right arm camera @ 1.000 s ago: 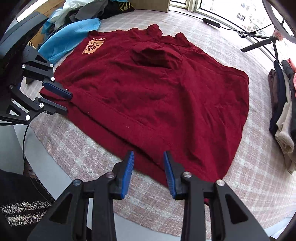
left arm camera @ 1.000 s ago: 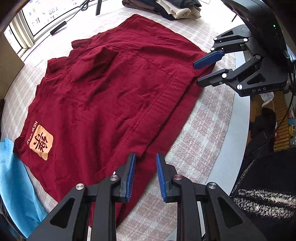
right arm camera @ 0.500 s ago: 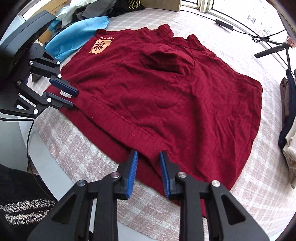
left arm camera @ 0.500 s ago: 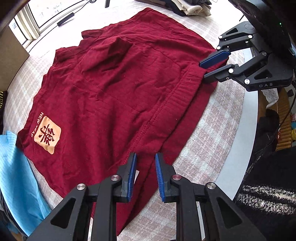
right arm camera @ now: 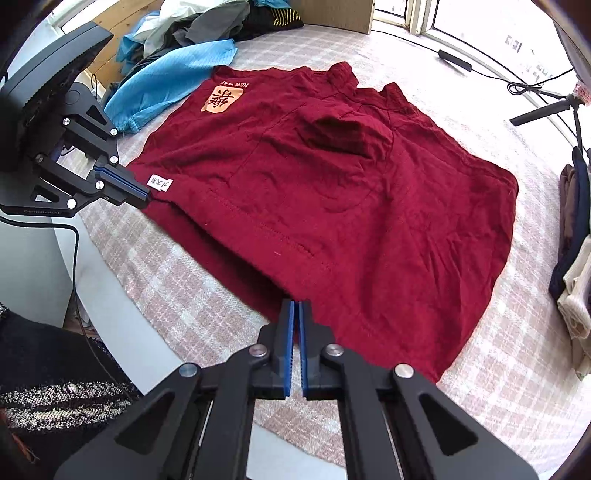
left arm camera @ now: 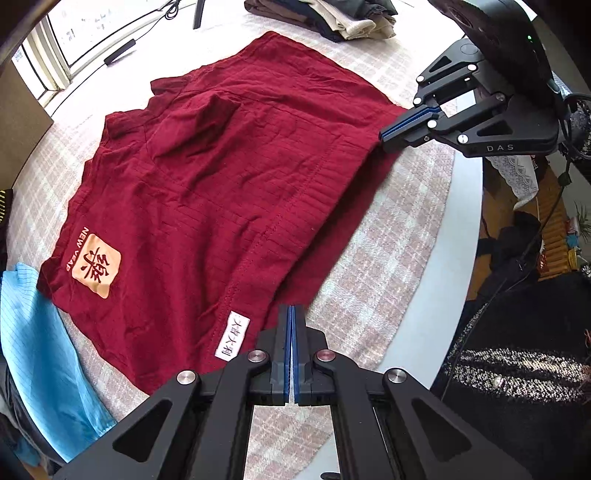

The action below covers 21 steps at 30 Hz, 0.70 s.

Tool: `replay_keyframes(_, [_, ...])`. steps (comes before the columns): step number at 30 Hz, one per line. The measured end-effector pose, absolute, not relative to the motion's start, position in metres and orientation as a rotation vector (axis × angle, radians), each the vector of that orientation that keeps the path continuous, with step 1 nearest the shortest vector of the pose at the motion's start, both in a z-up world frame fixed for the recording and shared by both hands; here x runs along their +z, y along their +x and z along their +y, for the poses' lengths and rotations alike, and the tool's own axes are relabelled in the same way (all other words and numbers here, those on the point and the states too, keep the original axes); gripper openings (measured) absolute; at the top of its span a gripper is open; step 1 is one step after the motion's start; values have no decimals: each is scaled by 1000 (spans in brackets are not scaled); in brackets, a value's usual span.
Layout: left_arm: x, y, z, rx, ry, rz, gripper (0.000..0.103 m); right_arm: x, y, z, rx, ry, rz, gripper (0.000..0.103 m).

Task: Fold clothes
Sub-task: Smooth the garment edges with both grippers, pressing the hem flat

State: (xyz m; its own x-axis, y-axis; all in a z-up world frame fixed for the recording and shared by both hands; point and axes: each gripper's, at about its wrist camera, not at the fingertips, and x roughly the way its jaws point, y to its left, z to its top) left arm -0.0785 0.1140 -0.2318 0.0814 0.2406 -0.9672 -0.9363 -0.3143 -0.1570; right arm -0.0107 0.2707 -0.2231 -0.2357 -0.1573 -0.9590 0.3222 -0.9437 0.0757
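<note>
Left gripper [left arm camera: 291, 314] fingers pressed together on near hem of red shirt [left arm camera: 221, 177], beside white label [left arm camera: 232, 334]. Right gripper [right arm camera: 295, 310] fingers likewise clamped on same hem, farther along. Shirt spread flat on checked cloth [left arm camera: 388, 240] over bench [left arm camera: 443, 266]. Orange patch [left arm camera: 96, 270] seen on shirt. Blue garment [left arm camera: 33, 347] touching shirt edge. Folded pile [left arm camera: 332, 18] seen beyond.

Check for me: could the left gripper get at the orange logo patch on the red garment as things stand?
Probably not right now. The left gripper is shut on the red garment at its near hem. The orange logo patch lies uncovered on top, so once it lets go, nothing blocks the way.
</note>
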Motion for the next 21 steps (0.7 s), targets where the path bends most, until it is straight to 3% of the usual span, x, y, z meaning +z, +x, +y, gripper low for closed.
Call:
replay_keyframes(4, [-233,-75,114,1490,-1310,784,3,-231,-9,268,-2252,1747,221,5])
replay_keyframes(7, [-232,-69,122,1506,-1268,817,24,-233,-11,264,-2261,1716,234,16])
replay_keyframes(8, [-233,-68,126,1514,-1254,844,24,-234,-13,263,-2259,1717,243,20])
replay_keyframes(15, [-250,-71,143,1536,-1258,946,25,-248,-26,260,-2223,1745,309,26])
replay_keyframes(19, [-246,-79,141,1519,-1307,874,23,-246,-26,253,-2194,1731,351,26])
replay_keyframes(21, [-241,-82,139,1515,-1315,849,16,-246,-28,253,-2193,1725,349,41])
